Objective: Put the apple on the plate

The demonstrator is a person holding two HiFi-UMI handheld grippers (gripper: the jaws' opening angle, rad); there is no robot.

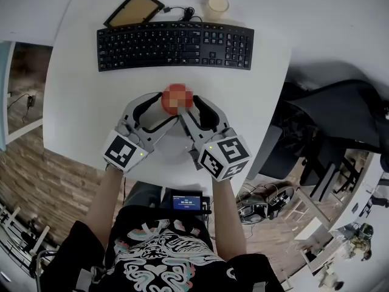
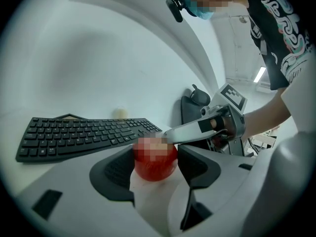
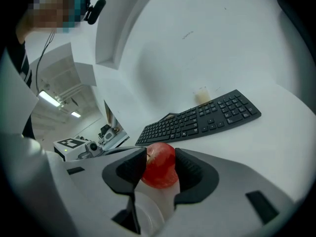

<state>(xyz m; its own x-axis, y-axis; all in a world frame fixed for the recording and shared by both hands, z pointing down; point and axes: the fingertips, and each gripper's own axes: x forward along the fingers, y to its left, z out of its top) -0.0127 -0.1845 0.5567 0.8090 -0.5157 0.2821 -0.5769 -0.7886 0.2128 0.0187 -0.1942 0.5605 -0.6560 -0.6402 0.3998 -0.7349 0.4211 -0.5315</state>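
Observation:
A red apple [image 1: 177,98] rests on the white table, just past the tips of both grippers. My left gripper [image 1: 159,107] comes at it from the lower left, and its jaws stand wide apart. In the left gripper view the apple [image 2: 155,161] sits in the gap between the dark pads [image 2: 116,174]. My right gripper [image 1: 193,108] comes from the lower right, also spread, and frames the apple [image 3: 159,166] between its pads [image 3: 195,174]. I see no pad pressing on the fruit. A white plate [image 1: 165,149] lies under the two grippers, nearer the person and mostly hidden.
A black keyboard [image 1: 175,44] lies across the table beyond the apple. Behind it are a framed tan board [image 1: 134,9] and a pale cup [image 1: 217,6]. The table edge runs close on the right, with a dark chair [image 1: 340,120] beside it.

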